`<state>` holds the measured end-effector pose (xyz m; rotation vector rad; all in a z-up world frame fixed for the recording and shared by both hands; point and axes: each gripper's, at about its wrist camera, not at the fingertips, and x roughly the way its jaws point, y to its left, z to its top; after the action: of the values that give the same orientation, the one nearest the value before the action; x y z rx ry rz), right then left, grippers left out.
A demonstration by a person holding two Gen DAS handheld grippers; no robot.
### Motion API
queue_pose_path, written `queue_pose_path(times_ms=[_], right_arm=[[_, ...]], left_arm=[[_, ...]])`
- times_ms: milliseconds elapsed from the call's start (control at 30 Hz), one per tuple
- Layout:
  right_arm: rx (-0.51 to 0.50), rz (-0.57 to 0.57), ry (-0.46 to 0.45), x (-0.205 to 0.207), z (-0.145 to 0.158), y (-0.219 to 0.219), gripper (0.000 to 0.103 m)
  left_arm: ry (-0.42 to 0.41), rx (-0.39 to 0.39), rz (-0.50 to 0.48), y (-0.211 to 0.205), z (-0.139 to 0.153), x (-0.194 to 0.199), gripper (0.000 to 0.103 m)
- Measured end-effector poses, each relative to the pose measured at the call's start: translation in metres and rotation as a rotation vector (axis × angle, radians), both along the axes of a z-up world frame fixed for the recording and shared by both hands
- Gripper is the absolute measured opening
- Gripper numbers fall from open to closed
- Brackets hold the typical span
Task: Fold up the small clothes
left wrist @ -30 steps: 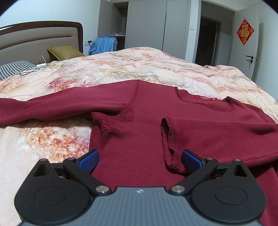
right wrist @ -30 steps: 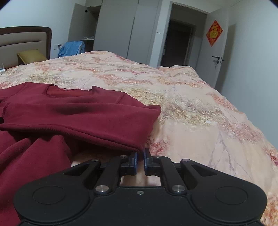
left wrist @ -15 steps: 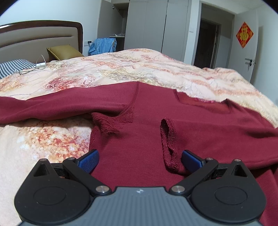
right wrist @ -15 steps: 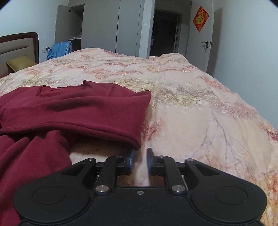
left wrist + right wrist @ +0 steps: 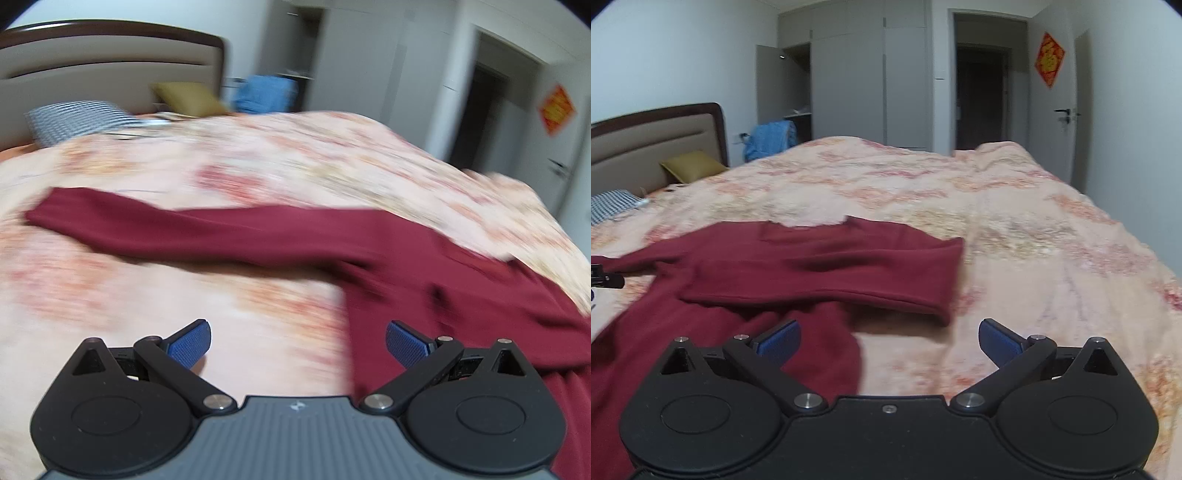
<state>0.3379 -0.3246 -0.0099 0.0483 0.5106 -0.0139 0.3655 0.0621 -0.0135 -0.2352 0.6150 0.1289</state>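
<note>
Lying flat on the bed's floral peach quilt (image 5: pixel 1034 229): dark red knit long-sleeved top (image 5: pixel 820 258), one sleeve folded across the body, other sleeve (image 5: pixel 177 225) stretching out toward the headboard side. Right tongs (image 5: pixel 889 341) just been opening, now standing wide, nothing between, hovering near the folded sleeve's cuff. Left tongs (image 5: pixel 298 341) also gaping wide, empty, beside the top's edge; view blurring.

Matt knit cloth maroon top (image 5: pixel 820 266)
</note>
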Motion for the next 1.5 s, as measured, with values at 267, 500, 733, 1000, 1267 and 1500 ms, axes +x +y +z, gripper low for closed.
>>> queue_pose_path(times_ms=[267, 500, 733, 1000, 1267, 1500], right_arm=[[0.098, 0.144, 0.008, -0.007, 0.003, 0.062, 0.102], [0.093, 0.215, 0.064, 0.001, -0.015, 0.101, 0.102], [0.097, 0.207, 0.102, 0.004, -0.029, 0.115, 0.102], [0.090, 0.191, 0.132, 0.007, -0.039, 0.117, 0.102], [0.091, 0.194, 0.123, 0.009, -0.040, 0.118, 0.102], [0.105, 0.193, 0.122, 0.009, -0.039, 0.117, 0.102]], left_arm=[[-0.005, 0.014, 0.279, 0.128, 0.002, 0.011, 0.103], [-0.061, -0.151, 0.388, 0.204, -0.014, 0.027, 0.100], [-0.099, -0.179, 0.535, 0.223, -0.020, 0.044, 0.072], [-0.119, -0.227, 0.614, 0.233, -0.028, 0.055, 0.016], [-0.294, -0.229, 0.632, 0.227, -0.010, 0.018, 0.004], [-0.296, -0.198, 0.606, 0.219, -0.002, 0.006, 0.004]])
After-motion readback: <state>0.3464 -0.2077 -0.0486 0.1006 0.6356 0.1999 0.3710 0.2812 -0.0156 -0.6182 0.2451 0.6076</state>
